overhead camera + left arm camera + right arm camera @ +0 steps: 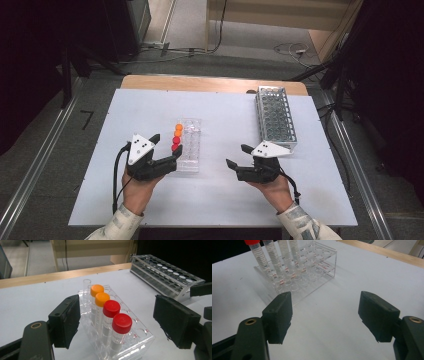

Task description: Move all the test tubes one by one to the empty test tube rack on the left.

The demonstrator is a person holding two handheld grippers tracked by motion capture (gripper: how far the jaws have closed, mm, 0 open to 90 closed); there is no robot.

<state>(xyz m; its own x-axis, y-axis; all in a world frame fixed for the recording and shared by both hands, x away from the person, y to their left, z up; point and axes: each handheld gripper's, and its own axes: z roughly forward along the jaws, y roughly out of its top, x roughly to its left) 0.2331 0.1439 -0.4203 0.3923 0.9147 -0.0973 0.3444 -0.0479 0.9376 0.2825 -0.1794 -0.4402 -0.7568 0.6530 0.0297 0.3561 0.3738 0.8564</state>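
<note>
Fingers (67, 321) of our left gripper (162, 150) stand wide apart around the nearest red-capped plastic tube (119, 331) in the clear acrylic rack (189, 146), right gripper (239, 156) likewise gaping, and closing off-centre could, we judge, tip that light rack.

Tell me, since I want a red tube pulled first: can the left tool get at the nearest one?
Probably yes. The left tool is open, and the nearest red tube stands between its jaws with nothing in front.

White table (150, 195) bears clear rack (190, 147); metal rack (276, 116).
</note>
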